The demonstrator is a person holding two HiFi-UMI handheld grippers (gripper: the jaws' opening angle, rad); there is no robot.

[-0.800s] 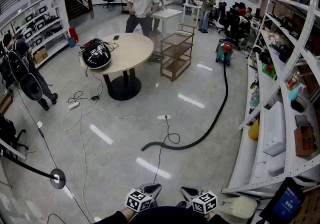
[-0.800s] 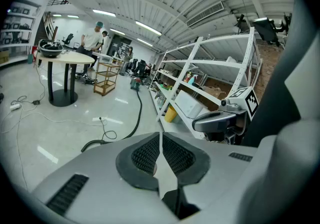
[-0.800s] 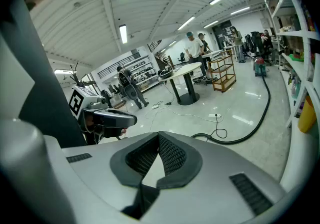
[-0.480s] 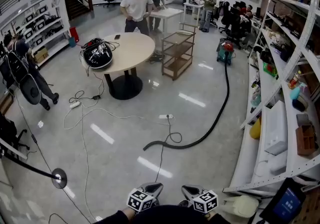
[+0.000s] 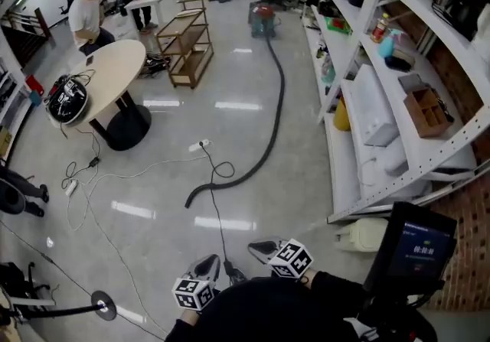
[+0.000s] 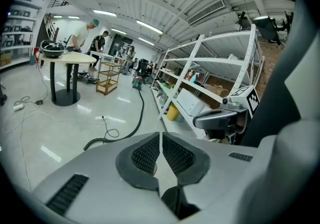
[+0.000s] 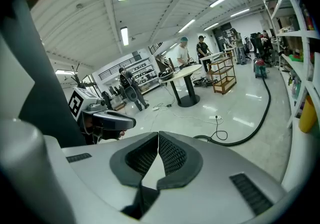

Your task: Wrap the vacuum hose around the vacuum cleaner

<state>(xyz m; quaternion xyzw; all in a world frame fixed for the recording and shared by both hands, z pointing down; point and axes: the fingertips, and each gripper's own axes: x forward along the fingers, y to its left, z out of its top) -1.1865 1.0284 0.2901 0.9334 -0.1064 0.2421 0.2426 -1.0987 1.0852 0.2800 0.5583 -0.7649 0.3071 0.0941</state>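
Observation:
The vacuum cleaner (image 5: 262,19), small with a red top, stands far off on the floor by the shelving. Its long black hose (image 5: 272,130) trails across the floor toward me and ends in a curl (image 5: 189,200). Both grippers are held low and close to my body, well short of the hose. My left gripper (image 5: 208,265) and my right gripper (image 5: 264,247) are shut and hold nothing. The left gripper view shows its pads (image 6: 148,154) closed together, with the hose (image 6: 135,123) beyond. In the right gripper view the pads (image 7: 170,155) are likewise closed, and the hose (image 7: 255,128) runs to the vacuum cleaner (image 7: 259,66).
White shelving (image 5: 398,103) with boxes and bottles runs along the right. On the left stands a round table (image 5: 111,76) bearing a black device (image 5: 67,98), behind it a wooden cart (image 5: 186,46). Thin cables and a power strip (image 5: 200,144) cross the floor near the hose end. People stand at the back.
The head view has swung round, so the shelving now fills the right side and the table sits further left. The hose lies as before. Both grippers stay low and shut.

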